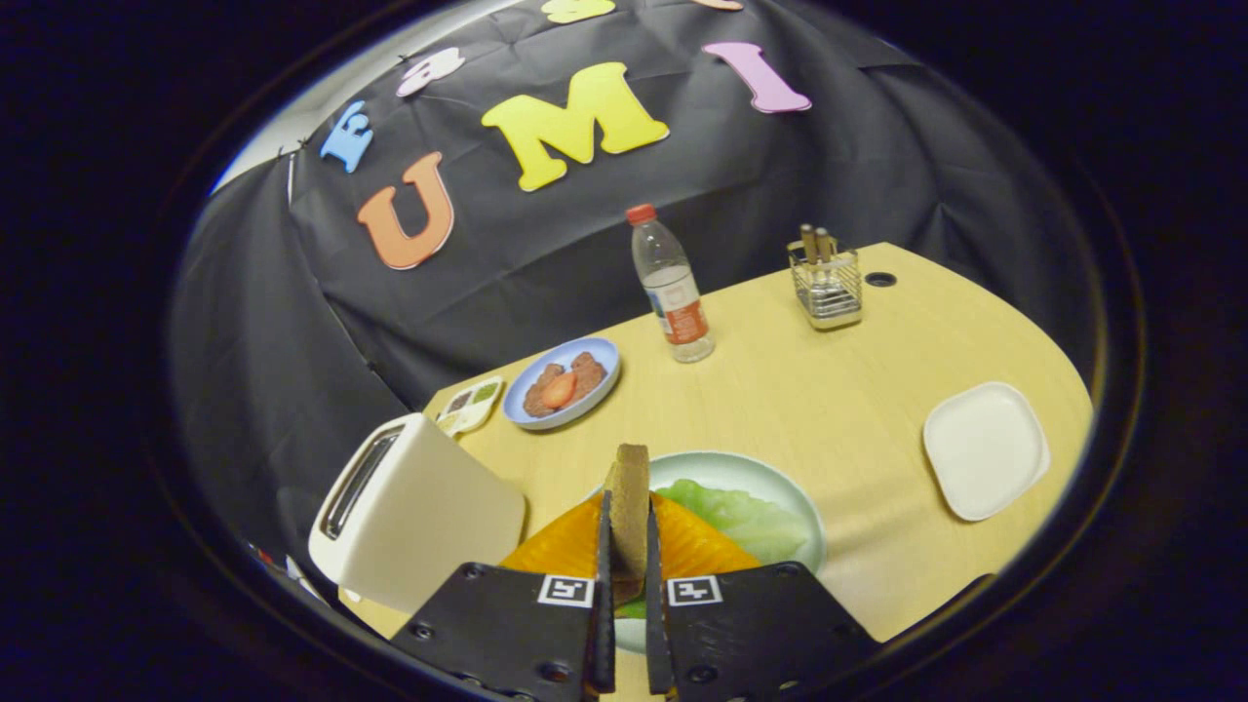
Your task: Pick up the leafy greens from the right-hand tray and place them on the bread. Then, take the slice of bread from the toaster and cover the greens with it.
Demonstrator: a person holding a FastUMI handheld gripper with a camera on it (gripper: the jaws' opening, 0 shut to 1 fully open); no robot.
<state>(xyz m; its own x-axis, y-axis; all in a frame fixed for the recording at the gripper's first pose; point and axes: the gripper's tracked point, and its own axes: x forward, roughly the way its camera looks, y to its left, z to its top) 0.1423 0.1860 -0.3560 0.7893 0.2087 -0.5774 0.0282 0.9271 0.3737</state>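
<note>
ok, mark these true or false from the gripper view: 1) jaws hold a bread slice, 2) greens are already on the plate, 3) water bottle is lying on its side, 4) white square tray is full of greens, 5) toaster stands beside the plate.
1) True: the gripper is shut on the bread slice, held upright.
2) True: leafy greens lie on the plate.
3) False: the bottle stands upright.
4) False: the white tray holds nothing.
5) True: the toaster stands next to the plate.
</note>
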